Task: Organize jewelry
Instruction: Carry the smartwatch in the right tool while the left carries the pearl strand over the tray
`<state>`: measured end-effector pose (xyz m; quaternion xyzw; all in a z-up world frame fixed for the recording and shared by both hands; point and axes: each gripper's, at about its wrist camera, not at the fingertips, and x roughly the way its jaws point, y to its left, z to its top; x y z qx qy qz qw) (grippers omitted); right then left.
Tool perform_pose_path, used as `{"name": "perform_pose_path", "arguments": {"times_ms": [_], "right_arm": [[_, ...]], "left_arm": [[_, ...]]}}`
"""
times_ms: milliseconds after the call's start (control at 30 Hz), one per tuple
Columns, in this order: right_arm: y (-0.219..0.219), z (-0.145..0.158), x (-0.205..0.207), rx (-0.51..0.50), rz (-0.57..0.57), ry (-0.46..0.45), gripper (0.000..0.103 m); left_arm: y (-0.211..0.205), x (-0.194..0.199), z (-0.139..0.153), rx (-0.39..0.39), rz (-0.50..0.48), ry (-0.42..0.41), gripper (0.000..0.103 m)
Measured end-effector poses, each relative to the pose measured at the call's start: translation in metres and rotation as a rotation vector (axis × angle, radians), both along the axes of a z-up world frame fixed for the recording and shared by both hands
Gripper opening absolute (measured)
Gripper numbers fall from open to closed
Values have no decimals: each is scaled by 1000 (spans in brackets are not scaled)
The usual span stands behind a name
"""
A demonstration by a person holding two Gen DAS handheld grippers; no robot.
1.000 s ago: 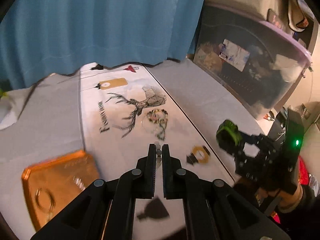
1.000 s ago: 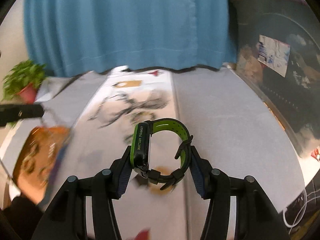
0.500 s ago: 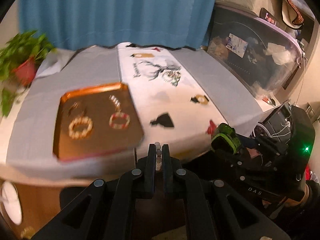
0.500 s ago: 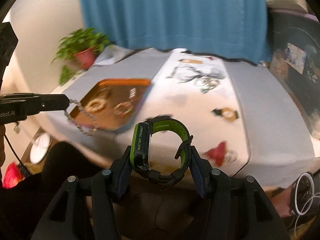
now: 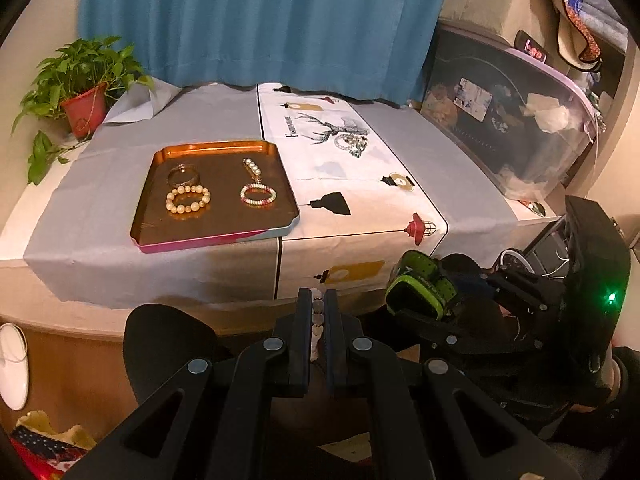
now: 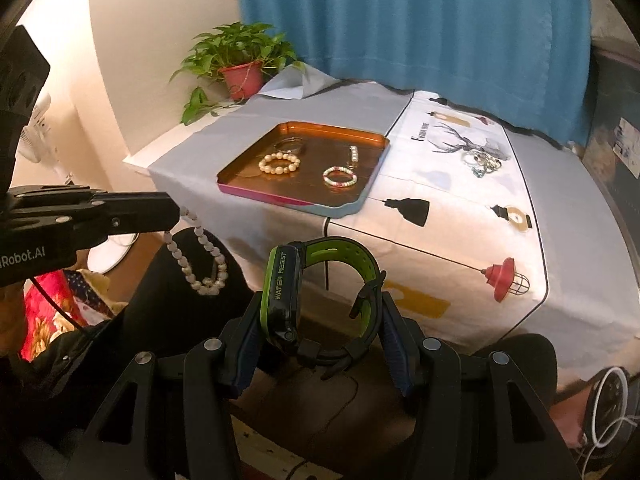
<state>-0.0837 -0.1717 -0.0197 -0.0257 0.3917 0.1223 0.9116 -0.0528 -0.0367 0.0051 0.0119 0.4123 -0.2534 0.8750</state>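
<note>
My left gripper [image 5: 318, 298] is shut on a pale bead bracelet [image 5: 317, 322]; in the right wrist view the bracelet [image 6: 200, 258] hangs in a loop from that gripper [image 6: 176, 214] at the left. My right gripper [image 6: 320, 312] is shut on a black and green watch [image 6: 320, 292], also seen as the watch [image 5: 420, 288] at the right of the left wrist view. Both are held off the table's front edge. On the table an orange tray [image 5: 216, 236] holds a pearl bracelet [image 5: 188, 199], a pink-and-white bracelet [image 5: 258, 194], a clear bangle [image 5: 183, 175] and a pearl clip [image 5: 251, 168].
A heap of jewelry [image 5: 352, 144] lies on the white deer-print cloth [image 5: 360, 208]. A potted plant [image 5: 82, 108] stands at the table's back left, a blue curtain [image 5: 260, 20] behind. A clear storage bin [image 5: 516, 120] sits at the right. A person's dark-clothed legs [image 6: 168, 292] are below the grippers.
Both grippers have drawn back from over the table to in front of its edge, each keeping its load. The tray and whole tabletop have come into view.
</note>
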Motion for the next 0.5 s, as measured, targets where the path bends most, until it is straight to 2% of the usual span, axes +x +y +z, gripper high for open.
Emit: {"name": "perform_pose_path", "arguments": {"times_ms": [500], "right_arm": [[1,-5,-1,-7,2,22,54]], "left_arm": [[1,3,-5,-12,0,17,3]]}}
